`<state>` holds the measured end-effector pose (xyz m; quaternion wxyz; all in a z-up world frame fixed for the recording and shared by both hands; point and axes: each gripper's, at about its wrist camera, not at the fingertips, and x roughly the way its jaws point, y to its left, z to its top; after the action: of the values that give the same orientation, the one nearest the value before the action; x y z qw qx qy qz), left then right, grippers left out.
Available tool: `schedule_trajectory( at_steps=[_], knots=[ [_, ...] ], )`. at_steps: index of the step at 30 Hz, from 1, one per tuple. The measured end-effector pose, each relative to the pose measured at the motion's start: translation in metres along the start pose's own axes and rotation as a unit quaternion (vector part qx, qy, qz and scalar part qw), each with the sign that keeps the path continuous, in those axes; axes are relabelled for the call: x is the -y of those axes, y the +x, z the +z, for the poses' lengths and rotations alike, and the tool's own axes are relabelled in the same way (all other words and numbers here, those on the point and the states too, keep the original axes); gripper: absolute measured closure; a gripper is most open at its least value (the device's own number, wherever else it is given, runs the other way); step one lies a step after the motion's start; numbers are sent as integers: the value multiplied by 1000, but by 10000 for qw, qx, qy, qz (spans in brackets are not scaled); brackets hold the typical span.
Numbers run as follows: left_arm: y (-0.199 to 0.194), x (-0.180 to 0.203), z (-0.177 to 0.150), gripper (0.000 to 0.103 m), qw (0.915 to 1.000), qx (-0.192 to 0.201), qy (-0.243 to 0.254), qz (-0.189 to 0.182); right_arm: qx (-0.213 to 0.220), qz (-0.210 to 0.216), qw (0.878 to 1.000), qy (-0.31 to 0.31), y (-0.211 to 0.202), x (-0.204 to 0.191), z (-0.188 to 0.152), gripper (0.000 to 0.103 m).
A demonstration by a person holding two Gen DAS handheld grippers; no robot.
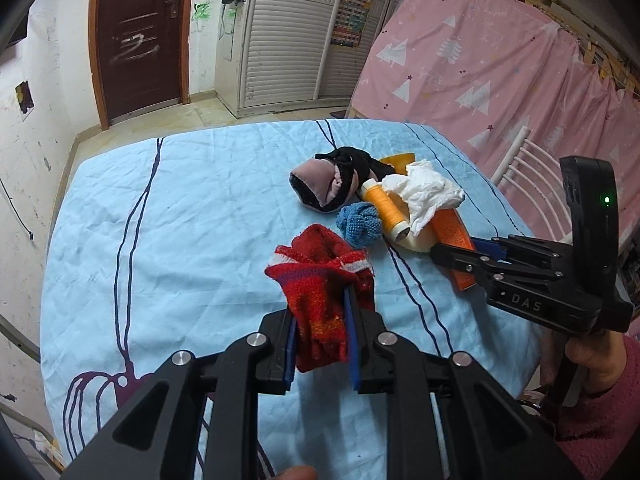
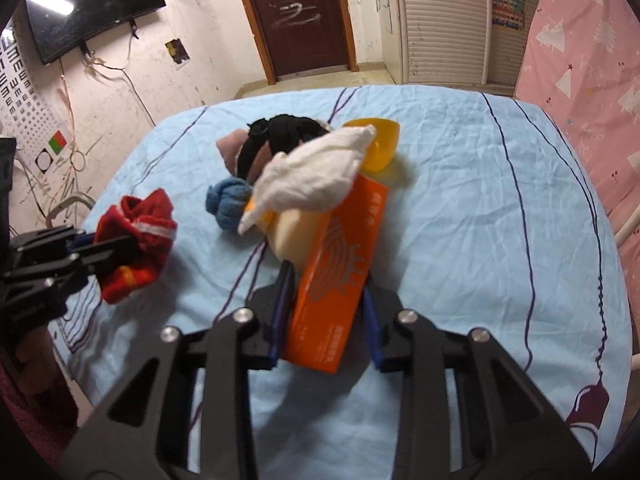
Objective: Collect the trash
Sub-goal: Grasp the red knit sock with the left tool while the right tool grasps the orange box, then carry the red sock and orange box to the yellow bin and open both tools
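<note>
Red knitted cloth [image 1: 320,304] sits clamped between the blue pads of the left hand-held gripper [image 1: 322,320], low in the centre of the left wrist view; its upper part bunches above the fingertips, with a white stripe along one edge. In the right wrist view the same cloth shows at the left edge of the frame, pinched by that gripper over the light blue sheet [image 2: 460,200] that covers the surface.

Right hand-held gripper [image 2: 326,304] is closed on an orange box [image 2: 340,272], one pad pressed to each long side, in the lower centre of its own view. A crumpled white tissue [image 2: 316,176] lies on the far end of the box, with a cream-coloured object [image 2: 292,236] just beside the box on its left. Behind the tissue, toward the upper centre, lie a black and pink cloth bundle [image 2: 264,144] and a yellow plastic bowl-like piece [image 2: 380,144]. A blue knitted ball [image 2: 228,200] lies just left of the cream object.

From the left wrist view, an orange spool of thread [image 1: 388,208] lies between the blue ball and the tissue, right of centre. A hand in a pink sleeve [image 1: 600,364] grips the right tool's handle at the lower right edge.

Brown door [image 1: 140,36] stands in the upper left of that frame and a pink patterned curtain [image 1: 480,60] fills the upper right.
</note>
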<state>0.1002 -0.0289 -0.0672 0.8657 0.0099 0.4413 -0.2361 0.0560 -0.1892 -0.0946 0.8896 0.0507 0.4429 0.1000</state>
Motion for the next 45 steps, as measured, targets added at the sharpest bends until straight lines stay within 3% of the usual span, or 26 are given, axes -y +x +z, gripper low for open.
schedule_trajectory(
  at_steps=[21,45],
  knots=[
    [-11,35,15,92,9992,149,247,284,600,-17,9968,533,-47,60,-12,77],
    [7,140,46,92,9942,74,1023,324,1231,-175,9847,1222,-98,161,-34,77]
  ],
)
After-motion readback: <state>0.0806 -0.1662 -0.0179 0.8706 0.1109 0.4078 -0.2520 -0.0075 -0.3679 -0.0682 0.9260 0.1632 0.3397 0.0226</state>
